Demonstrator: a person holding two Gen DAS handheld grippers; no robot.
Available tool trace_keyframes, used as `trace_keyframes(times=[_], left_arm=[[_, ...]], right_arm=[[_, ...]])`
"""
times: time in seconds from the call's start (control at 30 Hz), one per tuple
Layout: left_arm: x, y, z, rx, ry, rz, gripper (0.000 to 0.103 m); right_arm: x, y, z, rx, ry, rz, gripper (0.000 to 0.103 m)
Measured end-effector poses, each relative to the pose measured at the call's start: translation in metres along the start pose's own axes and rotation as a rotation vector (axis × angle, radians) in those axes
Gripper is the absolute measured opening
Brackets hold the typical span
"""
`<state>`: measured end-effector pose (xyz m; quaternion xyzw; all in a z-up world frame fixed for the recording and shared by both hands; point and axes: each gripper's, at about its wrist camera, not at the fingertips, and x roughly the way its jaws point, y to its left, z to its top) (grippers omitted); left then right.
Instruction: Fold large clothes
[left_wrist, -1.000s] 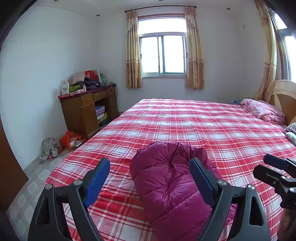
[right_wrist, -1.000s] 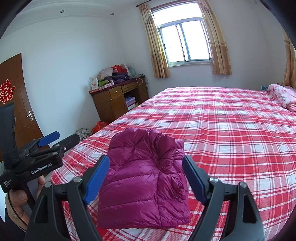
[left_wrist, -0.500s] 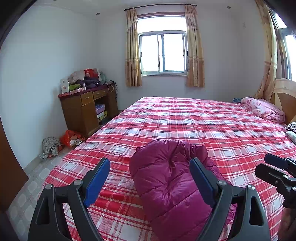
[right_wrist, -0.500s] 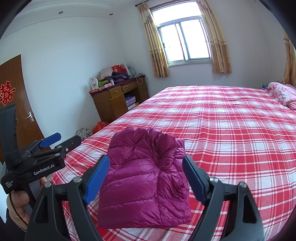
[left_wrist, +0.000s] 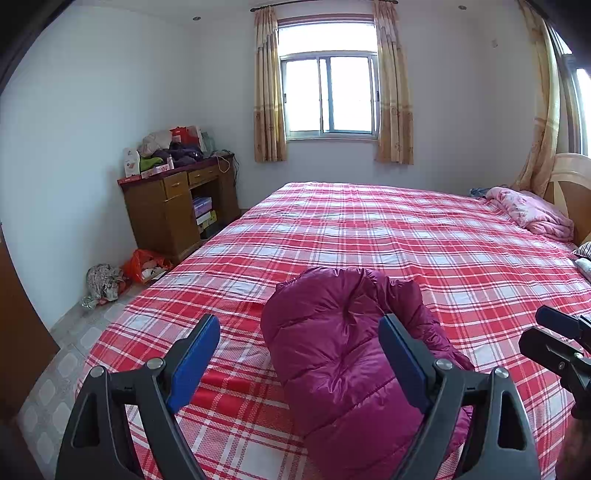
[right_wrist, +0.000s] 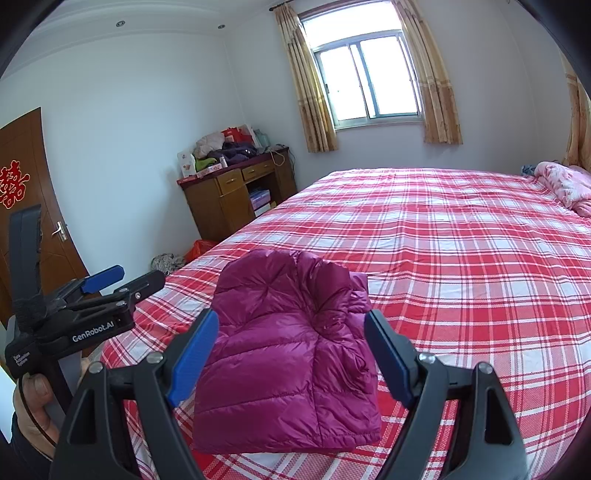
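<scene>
A magenta quilted puffer jacket (left_wrist: 343, 354) lies folded into a compact bundle near the foot of a bed with a red plaid sheet (left_wrist: 406, 229). It also shows in the right wrist view (right_wrist: 284, 354). My left gripper (left_wrist: 299, 354) is open and empty, raised above the bed with the jacket in front of it. My right gripper (right_wrist: 291, 354) is open and empty, raised in front of the jacket. The right gripper's tips also show at the right edge of the left wrist view (left_wrist: 554, 339), and the left gripper shows at the left of the right wrist view (right_wrist: 122, 284).
A pink blanket (left_wrist: 532, 214) lies by the wooden headboard (left_wrist: 572, 181). A cluttered wooden desk (left_wrist: 177, 210) stands against the left wall, with bags (left_wrist: 144, 264) on the tiled floor beside it. A brown door (right_wrist: 26, 206) is at the left. A curtained window (left_wrist: 328, 96) is in the far wall.
Both grippers have stayed open and drifted slightly back from the jacket. The jacket has not moved.
</scene>
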<state>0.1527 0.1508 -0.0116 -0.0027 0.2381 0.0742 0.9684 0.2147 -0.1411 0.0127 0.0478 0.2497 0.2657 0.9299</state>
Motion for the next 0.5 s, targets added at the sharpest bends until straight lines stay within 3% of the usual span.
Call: trace_keyframes(times=[0.5], left_arm=[[0.0025,-0.0070,-0.0047,0.032,-0.013,0.025,0.088]], right_arm=[[0.0043,-0.0021,-0.0077,0.003,0.016,0.002,0.084]])
